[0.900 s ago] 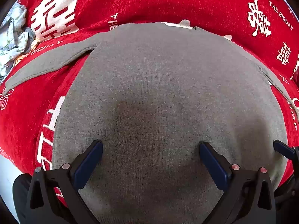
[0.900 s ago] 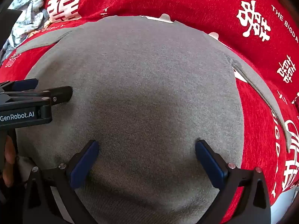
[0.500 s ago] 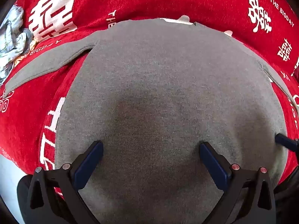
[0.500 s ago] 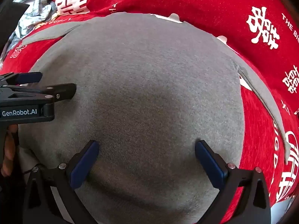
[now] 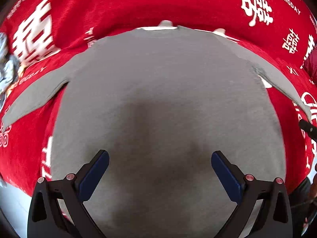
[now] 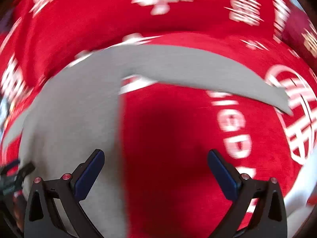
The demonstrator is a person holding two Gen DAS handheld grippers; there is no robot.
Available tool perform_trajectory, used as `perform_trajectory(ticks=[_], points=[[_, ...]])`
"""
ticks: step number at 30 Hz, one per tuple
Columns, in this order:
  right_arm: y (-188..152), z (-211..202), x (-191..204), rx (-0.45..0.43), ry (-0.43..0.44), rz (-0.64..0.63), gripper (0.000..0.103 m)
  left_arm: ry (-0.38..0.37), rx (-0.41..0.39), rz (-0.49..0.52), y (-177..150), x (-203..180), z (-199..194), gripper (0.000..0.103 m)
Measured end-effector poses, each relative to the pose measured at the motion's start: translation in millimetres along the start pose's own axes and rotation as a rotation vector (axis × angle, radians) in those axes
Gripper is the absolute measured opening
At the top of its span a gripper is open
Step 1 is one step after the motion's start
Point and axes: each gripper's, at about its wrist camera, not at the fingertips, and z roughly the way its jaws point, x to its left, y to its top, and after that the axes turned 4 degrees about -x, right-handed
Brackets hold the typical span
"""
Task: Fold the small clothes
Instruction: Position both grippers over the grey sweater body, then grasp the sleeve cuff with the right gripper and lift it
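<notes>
A small grey long-sleeved sweater (image 5: 162,91) lies flat on a red cloth, both sleeves spread out. My left gripper (image 5: 160,170) is open and empty above the sweater's lower middle. My right gripper (image 6: 156,168) is open and empty above the red cloth, just right of the sweater's right side edge (image 6: 118,130). The right sleeve (image 6: 208,69) stretches out ahead of it toward the right. The right wrist view is motion-blurred. A tip of the right gripper shows at the right edge of the left wrist view (image 5: 308,129).
The red cloth (image 5: 178,4) with white characters and lettering covers the surface. A crumpled pale garment (image 5: 6,67) lies at the far left. A dark red item (image 5: 311,63) sits at the right edge. The pale table edge (image 6: 303,186) shows at the lower right.
My right gripper has swung quickly to the right, off the sweater's body to beside its right edge. My left gripper has risen or pulled back slightly, showing more of the sweater.
</notes>
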Motion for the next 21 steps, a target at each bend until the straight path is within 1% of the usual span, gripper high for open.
perform_trajectory(ticks=[3, 5, 6, 9, 11, 13, 14, 15, 16, 18, 20, 21], points=[[21, 2, -57, -0.017, 0.0, 0.164, 0.103, -0.009, 0.018, -0.004, 16, -17, 6, 0.103], [31, 6, -92, -0.028, 0.023, 0.264, 0.103, -0.012, 0.032, -0.012, 26, -28, 11, 0.103], [45, 13, -105, -0.034, 0.034, 0.304, 0.103, -0.01, 0.038, -0.011, 31, -34, 14, 0.103], [53, 20, -156, -0.096, 0.031, 0.444, 0.103, -0.004, 0.058, 0.0, 41, -53, 22, 0.103], [62, 27, -183, -0.111, 0.024, 0.511, 0.102, -0.001, 0.071, 0.009, 47, -65, 27, 0.103], [70, 40, -204, -0.108, 0.044, 0.584, 0.1, 0.0, 0.082, 0.021, 55, -76, 33, 0.103], [70, 45, -209, -0.103, 0.056, 0.606, 0.097, 0.001, 0.085, 0.023, 59, -79, 35, 0.103], [68, 51, -214, -0.1, 0.062, 0.622, 0.096, 0.002, 0.088, 0.023, 63, -84, 39, 0.103], [70, 56, -219, -0.112, 0.049, 0.625, 0.094, 0.002, 0.091, 0.024, 67, -87, 42, 0.103], [75, 65, -224, -0.106, 0.052, 0.626, 0.09, -0.001, 0.098, 0.024, 77, -94, 50, 0.103], [84, 73, -227, -0.112, 0.049, 0.625, 0.081, -0.005, 0.101, 0.012, 87, -98, 57, 0.103], [88, 76, -228, -0.112, 0.052, 0.617, 0.079, -0.008, 0.104, -0.001, 94, -99, 61, 0.103]])
